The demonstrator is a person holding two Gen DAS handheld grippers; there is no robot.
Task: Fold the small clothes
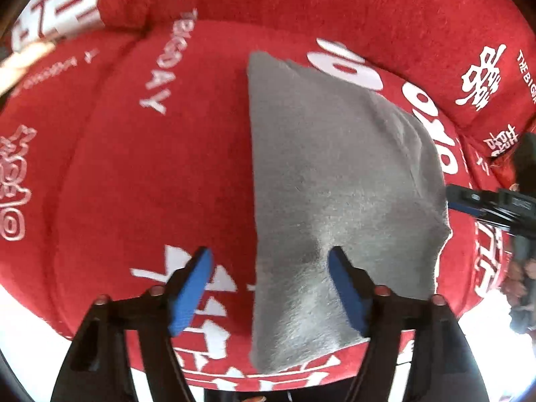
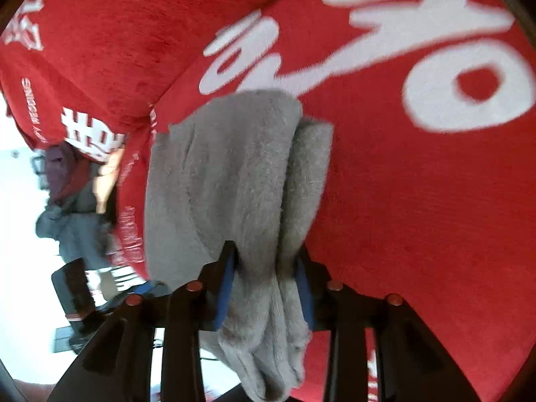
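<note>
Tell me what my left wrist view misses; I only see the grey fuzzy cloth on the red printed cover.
Observer: The right gripper is shut on the grey fuzzy cloth, bunching one edge between its blue pads.
Operator: Report the layers.
Observer: At that pinched edge the cloth shows at least two stacked folds.
Operator: Describe the surroundings.
Observer: A person in grey clothes is beyond the edge of the red printed cover.

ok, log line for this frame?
left tool: open, over grey cloth edge | right tool: shut on grey cloth | surface: red printed cover | fold: partly done
</note>
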